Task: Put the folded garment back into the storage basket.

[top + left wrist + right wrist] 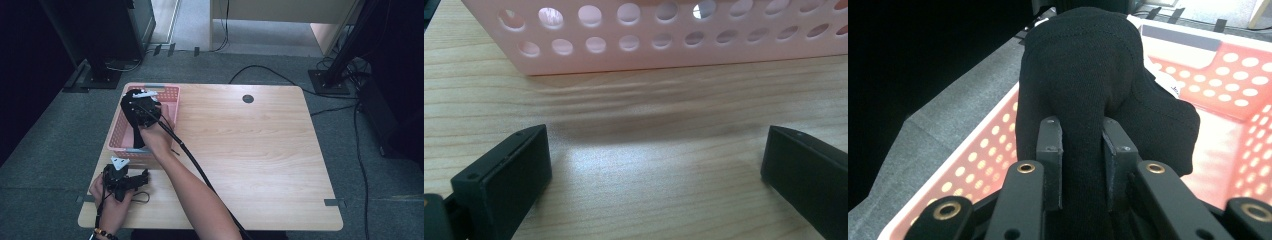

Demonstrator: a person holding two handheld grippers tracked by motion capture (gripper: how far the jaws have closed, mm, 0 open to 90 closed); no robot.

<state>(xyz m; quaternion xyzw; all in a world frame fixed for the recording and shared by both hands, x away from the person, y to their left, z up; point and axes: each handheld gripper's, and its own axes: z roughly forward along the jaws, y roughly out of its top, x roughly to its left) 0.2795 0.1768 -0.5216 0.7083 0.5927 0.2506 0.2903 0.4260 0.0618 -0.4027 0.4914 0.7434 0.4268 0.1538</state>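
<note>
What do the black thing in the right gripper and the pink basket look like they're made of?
The black thing looks like soft matte knit fabric: fine ribbing, and it folds where the right gripper pinches it. The pink basket looks like smooth moulded plastic, with even round holes.

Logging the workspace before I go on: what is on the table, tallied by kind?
Pink baskets: 1
Black cloth items: 1, clamped in the right gripper over the basket
Grippers: 2, counting the left gripper, open
Total: 4
</note>
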